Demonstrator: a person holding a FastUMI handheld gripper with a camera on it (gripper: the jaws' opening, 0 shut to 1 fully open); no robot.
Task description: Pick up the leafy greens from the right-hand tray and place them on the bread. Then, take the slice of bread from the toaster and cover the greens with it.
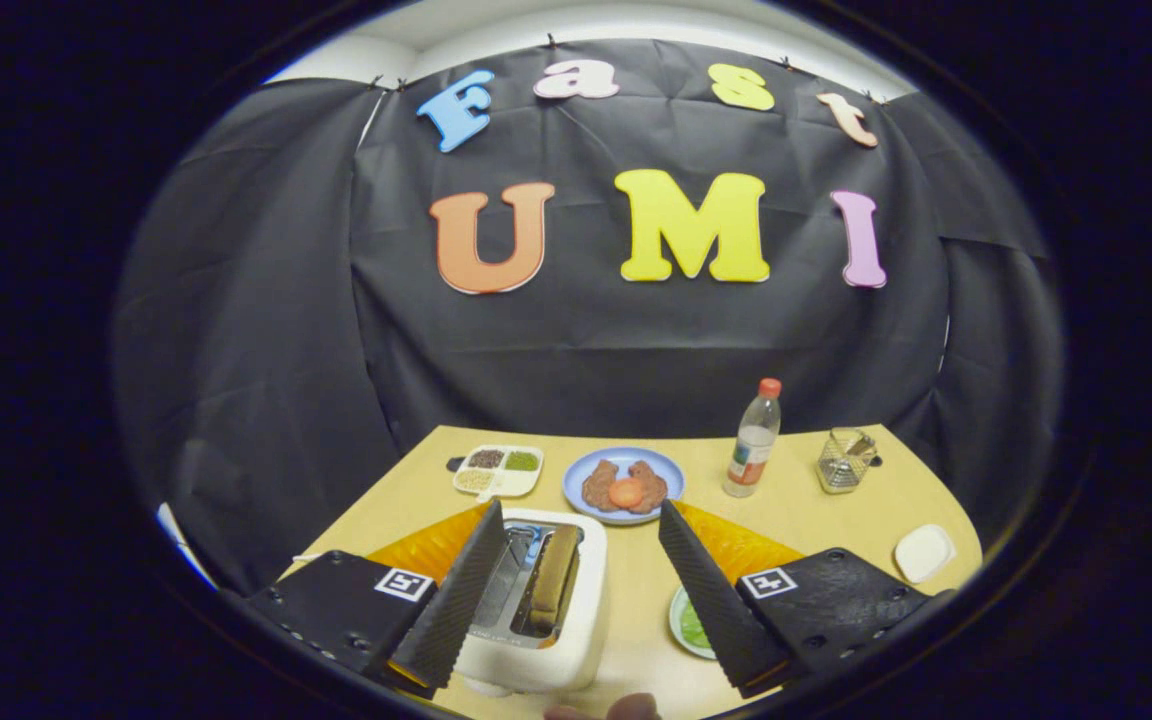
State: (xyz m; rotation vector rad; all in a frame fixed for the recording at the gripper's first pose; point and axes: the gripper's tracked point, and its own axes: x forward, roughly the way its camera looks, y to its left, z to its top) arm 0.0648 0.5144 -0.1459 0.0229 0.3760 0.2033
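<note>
Gripper view: tongs (576, 560) wide open, empty, above toaster (533, 610) holding bread slice (552, 578). Greens (693, 628) right of toaster, ungrasped; likely first step, next move right and down.

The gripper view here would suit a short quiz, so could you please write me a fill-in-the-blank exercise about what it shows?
1. The slice of bread stands in a slot of the white ____.
2. The gripper has its fingers wide ____, with nothing held between them.
3. The bottle beyond the fingers has a cap coloured ____.
4. The blue plate lies between the bottle and the divided ____ of seeds and beans.

Missing words: toaster; open; red; tray
</note>
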